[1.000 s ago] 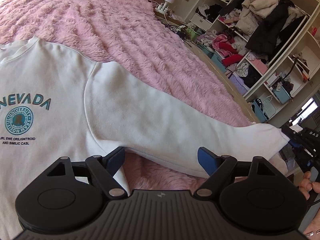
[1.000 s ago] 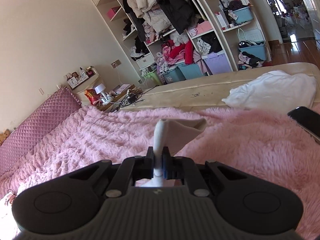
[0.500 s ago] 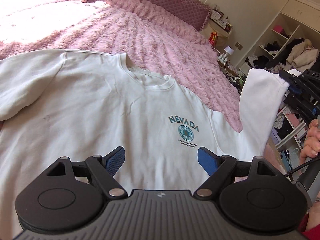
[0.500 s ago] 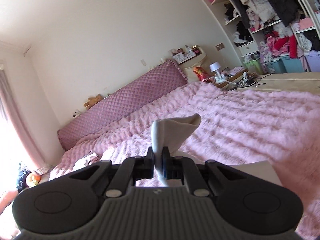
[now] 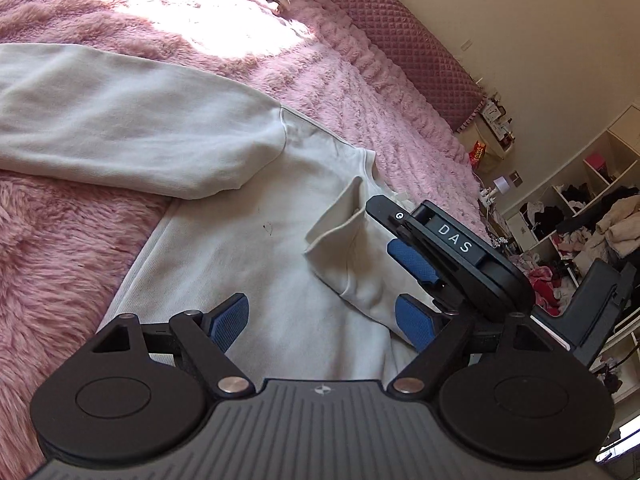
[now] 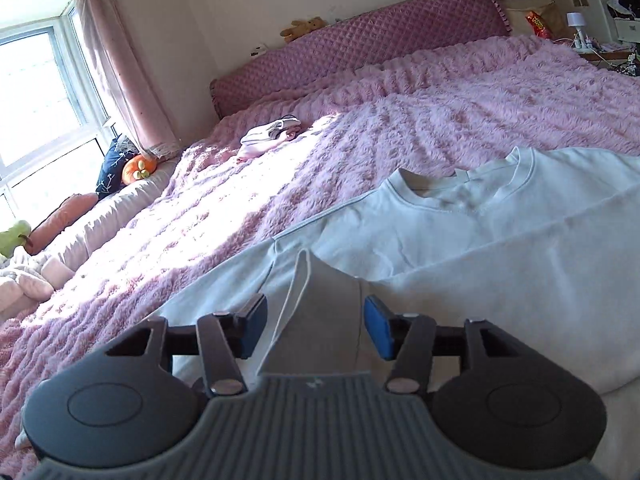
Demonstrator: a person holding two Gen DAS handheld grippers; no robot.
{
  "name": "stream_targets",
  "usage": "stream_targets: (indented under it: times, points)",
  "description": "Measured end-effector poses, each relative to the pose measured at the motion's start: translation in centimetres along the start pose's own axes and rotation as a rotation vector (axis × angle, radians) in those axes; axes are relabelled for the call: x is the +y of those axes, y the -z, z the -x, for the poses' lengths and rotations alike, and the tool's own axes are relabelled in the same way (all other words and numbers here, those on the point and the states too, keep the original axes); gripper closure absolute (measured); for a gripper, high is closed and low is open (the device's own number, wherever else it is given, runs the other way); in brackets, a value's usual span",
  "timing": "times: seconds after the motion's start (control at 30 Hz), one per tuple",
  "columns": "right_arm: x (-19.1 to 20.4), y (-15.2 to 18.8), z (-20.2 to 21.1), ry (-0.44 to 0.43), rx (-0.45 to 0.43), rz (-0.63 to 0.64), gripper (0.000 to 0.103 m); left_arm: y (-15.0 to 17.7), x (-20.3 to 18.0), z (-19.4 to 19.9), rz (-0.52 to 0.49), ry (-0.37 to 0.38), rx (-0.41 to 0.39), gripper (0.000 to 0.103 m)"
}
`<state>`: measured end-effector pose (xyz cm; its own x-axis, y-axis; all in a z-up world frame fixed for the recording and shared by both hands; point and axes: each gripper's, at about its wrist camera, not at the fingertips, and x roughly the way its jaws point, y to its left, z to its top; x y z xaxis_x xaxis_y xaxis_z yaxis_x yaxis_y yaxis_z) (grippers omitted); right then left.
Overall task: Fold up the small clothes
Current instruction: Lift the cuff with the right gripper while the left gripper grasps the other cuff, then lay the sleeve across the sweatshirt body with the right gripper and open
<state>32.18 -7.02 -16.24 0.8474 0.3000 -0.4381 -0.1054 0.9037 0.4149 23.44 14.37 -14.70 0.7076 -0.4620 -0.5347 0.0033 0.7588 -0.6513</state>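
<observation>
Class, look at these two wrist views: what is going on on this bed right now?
A person with a handheld gripper in each hand is folding a white sweatshirt on a pink fluffy blanket. One sleeve lies folded across the chest. The right gripper is open, its blue pads either side of the sleeve's cuff, not pinching it. The left gripper hovers open over the body. The other sleeve lies spread out.

The sweatshirt (image 5: pixel 224 264) runs under the left tongs (image 5: pixel 320 320) and off the bottom edge, so its hem is hidden; the far sleeve (image 5: pixel 120 120) is cut off at the left edge; the cuff (image 6: pixel 320 320) between the right tongs (image 6: pixel 316 324) hides the cloth behind it; the shelf (image 5: pixel 580 220) clothes are too small to tell apart.
</observation>
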Motion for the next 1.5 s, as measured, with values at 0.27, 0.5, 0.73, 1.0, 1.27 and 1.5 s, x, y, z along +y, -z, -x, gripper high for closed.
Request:
stream_targets:
  times: [0.27,0.5,0.73,1.0,1.27,1.5]
  points:
    - [-7.2,-3.4,9.0,0.226,-0.102,0.188,0.05,0.3,0.2,-3.9,0.064,0.08,0.028,0.007]
    - [-15.3,-3.5,13.8,0.415,-0.054,0.18,0.046,0.4,1.0,-7.2,0.216,0.142,-0.012,0.007]
    - [-16.8,-1.3,14.0,0.592,0.004,0.381,0.046,-0.9,0.8,-10.1,0.267,0.167,-0.068,0.007]
    - [-17.6,1.2,10.4,0.745,0.112,0.586,0.049,-2.2,-0.7,-11.1,0.213,0.216,-0.099,0.097]
    - [-18.7,-0.9,8.3,0.814,0.093,0.53,0.103,-3.8,-2.0,-5.5,0.086,0.348,-0.356,0.096]
    - [-19.2,-0.7,8.3,0.884,0.09,0.551,0.103,-2.1,1.4,-8.1,0.12,0.139,-0.214,0.097]
